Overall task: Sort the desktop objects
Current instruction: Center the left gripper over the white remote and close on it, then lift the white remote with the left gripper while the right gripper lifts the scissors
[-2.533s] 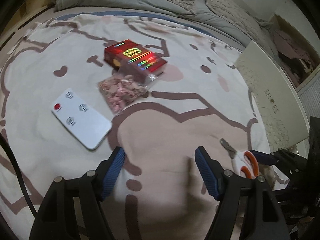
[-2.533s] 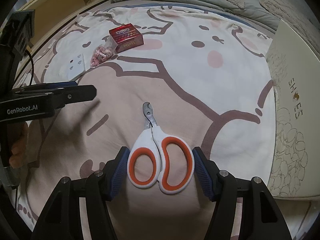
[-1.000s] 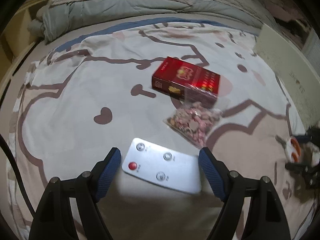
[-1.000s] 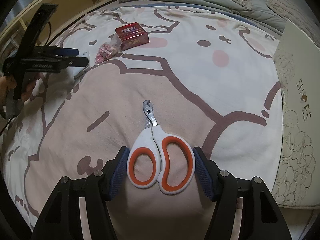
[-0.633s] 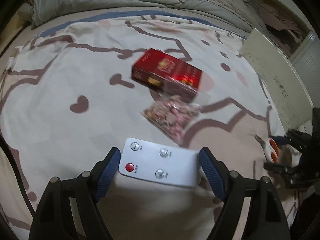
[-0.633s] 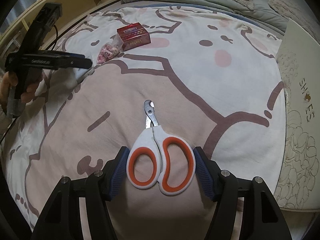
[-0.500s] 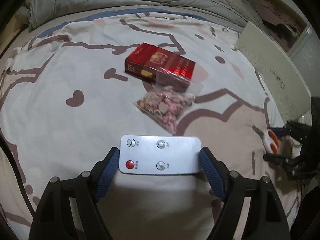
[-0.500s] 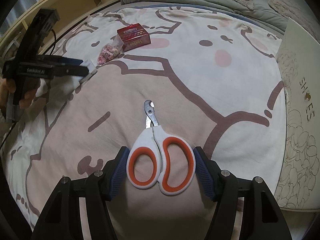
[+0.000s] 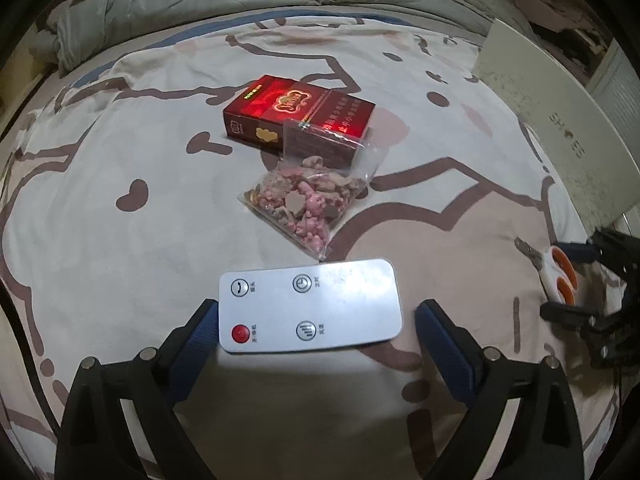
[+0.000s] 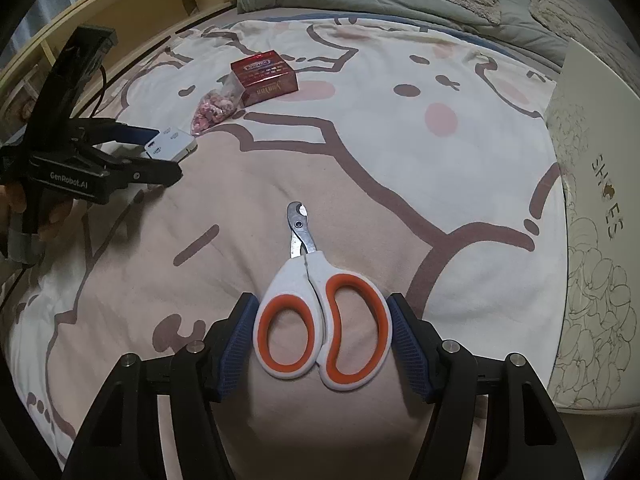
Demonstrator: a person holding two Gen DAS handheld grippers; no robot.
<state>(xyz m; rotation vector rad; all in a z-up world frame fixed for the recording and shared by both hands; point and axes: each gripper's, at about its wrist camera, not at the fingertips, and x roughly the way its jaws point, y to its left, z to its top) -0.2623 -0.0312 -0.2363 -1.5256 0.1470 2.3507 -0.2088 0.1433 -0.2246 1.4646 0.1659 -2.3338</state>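
Remote (image 9: 310, 306) lay flat on the cartoon-print bedspread (image 9: 120, 264), sitting between the left gripper (image 9: 316, 326) fingers, whose jaws were opening with a gap showing on the right side. Just past it sat a bag of pink bits (image 9: 308, 200) and a red box (image 9: 298, 114). The right gripper (image 10: 322, 330) was clamped on the orange-and-white clippers (image 10: 322, 312).

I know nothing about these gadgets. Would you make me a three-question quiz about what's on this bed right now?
1. True or false: the right gripper is shut on the clippers.
2. Which item lies between the left gripper's fingers: A) red box, B) remote, C) bag of pink bits?
3. What word is printed on the white box?

Key: 1 true; 2 B; 3 SHOES.
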